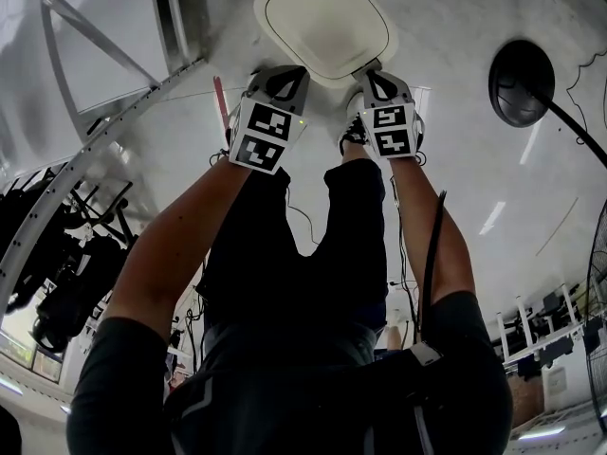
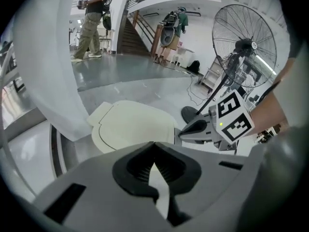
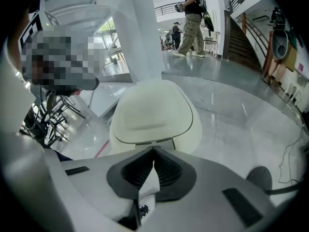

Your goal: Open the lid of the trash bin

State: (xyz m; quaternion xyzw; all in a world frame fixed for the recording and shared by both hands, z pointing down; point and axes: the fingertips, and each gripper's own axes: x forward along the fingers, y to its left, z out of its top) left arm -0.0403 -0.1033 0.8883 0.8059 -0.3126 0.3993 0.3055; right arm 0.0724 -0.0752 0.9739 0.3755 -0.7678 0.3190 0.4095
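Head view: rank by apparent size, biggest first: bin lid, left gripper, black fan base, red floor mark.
1. trash bin lid, clearly largest.
2-3. left gripper and black fan base: similar apparent size; the gripper sits much nearer the camera, so unranked.
4. red floor mark, a thin strip, smallest.

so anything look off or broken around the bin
Nothing stands out: the bin lid lies shut and whole. The left gripper and right gripper are near its edge, jaws shut and empty.

Head view looks steeply down; both gripper views face forward, seemingly near, sharing the cream rounded plastic lid point(image 3: 152, 115).
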